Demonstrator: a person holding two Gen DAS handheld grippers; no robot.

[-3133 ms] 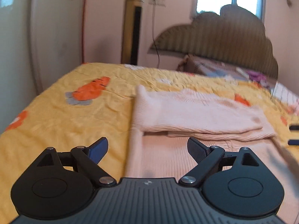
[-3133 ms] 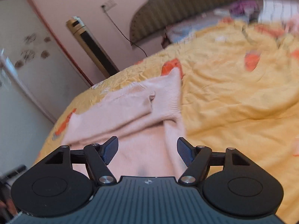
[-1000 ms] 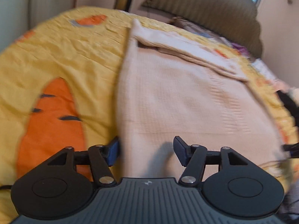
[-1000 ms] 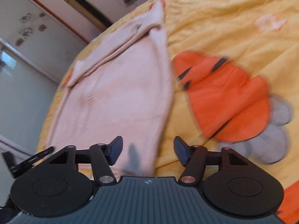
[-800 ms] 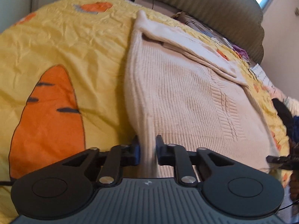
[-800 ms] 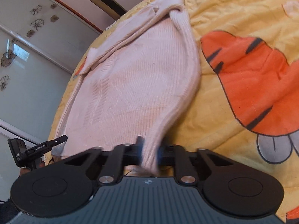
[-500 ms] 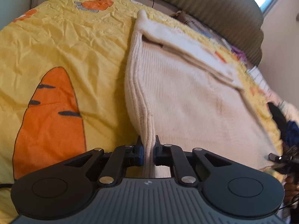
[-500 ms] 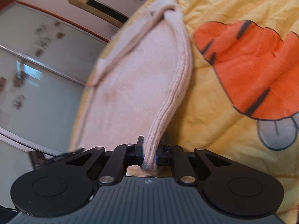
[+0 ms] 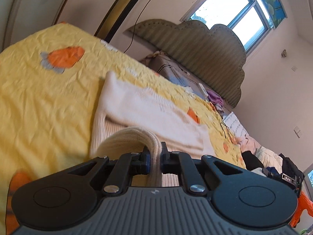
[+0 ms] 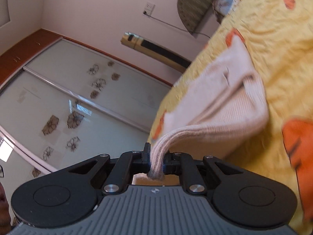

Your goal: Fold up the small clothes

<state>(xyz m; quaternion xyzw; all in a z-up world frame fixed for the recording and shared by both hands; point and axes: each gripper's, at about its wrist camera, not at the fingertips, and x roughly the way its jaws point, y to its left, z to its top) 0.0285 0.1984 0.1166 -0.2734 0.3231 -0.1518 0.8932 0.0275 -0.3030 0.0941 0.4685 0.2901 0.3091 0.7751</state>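
So quick update: both grippers have got the hem now. A sec ago they were wide open hovering over the bottom edge of the sweater (image 9: 148, 107), now the left gripper (image 9: 155, 159) is clamped on the ribbed hem at its corner and the right gripper (image 10: 157, 161) is clamped on the other corner. Hem's been lifted too. In both views the knit arches up off the bedspread (image 9: 45, 98) and the cams have tipped upward, so you see way more wall and window than before. Rest of the sweater is lying on the bed w/ the sleeves folded across the top part.

What that means imo: sleeves are done, this is the bottom-to-top fold starting. Next bit prob = carry the hem fwd toward the collar end and lay it down evenly. Risk is the two corners travelling uneven, so the fold goes skewed.

View diffs: left cam shows the headboard (image 9: 195, 45), the window, a pile of clothes far right, and the folded sleeve layer pretty clearly. Right cam shows none of that well; it gets the wardrobe doors (image 10: 78, 90) w/ flower decals and the tower fan/AC unit (image 10: 154, 49) instead, plus the side edge of the sweater draping down to the bed. Right view is blurry tbh, so things are moving.
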